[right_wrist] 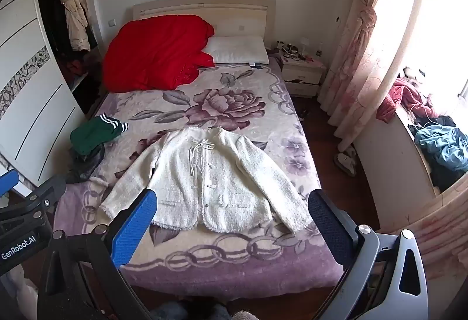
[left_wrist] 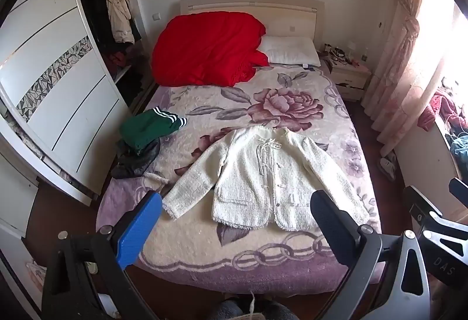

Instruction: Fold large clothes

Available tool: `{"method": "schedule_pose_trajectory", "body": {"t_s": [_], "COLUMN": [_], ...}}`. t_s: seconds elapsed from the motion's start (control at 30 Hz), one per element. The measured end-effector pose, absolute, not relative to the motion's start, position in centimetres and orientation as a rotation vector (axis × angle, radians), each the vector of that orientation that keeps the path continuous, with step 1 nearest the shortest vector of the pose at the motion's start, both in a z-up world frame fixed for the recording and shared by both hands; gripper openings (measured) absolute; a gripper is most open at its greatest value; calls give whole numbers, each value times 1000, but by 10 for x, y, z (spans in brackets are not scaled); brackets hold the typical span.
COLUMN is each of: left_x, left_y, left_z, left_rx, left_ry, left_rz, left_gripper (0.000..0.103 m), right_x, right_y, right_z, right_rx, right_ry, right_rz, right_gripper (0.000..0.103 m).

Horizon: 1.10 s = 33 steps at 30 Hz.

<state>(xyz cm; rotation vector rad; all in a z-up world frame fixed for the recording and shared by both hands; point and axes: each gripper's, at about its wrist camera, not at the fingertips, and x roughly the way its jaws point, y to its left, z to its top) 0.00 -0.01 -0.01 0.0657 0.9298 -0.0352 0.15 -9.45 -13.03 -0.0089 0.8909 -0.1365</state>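
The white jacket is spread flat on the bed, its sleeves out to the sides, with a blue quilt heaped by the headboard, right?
Not quite: the quilt is red, not blue, as the right wrist view shows. The white jacket does lie flat on the bed, sleeves spread.

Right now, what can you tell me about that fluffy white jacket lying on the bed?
The fluffy cream-white jacket looks like nubby bouclé knit, with fringed edges. It lies flat and face up on the floral purple-and-cream blanket, collar toward the headboard, hem toward the foot of the bed, both sleeves spread out and angled downward. The front is closed with small buttons, a white cord tied in a bow near the neckline, and two patch pockets sit low. Only the blanket touches it; neither gripper does.
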Motion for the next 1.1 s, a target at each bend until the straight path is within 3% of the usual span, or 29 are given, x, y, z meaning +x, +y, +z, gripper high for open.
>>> {"method": "schedule_pose_trajectory", "body": {"t_s": [1.1], "left_x": [-3], "left_y": [-12], "left_z": [17], "left_rx": [59], "left_ry": [910], "left_rz": [-39], "left_gripper": [103], "right_x": [0], "right_y": [-95], "right_z": [-118], "right_rx": [-2], "right_ry": [886], "right_rz": [-132], "right_gripper": [103]}}
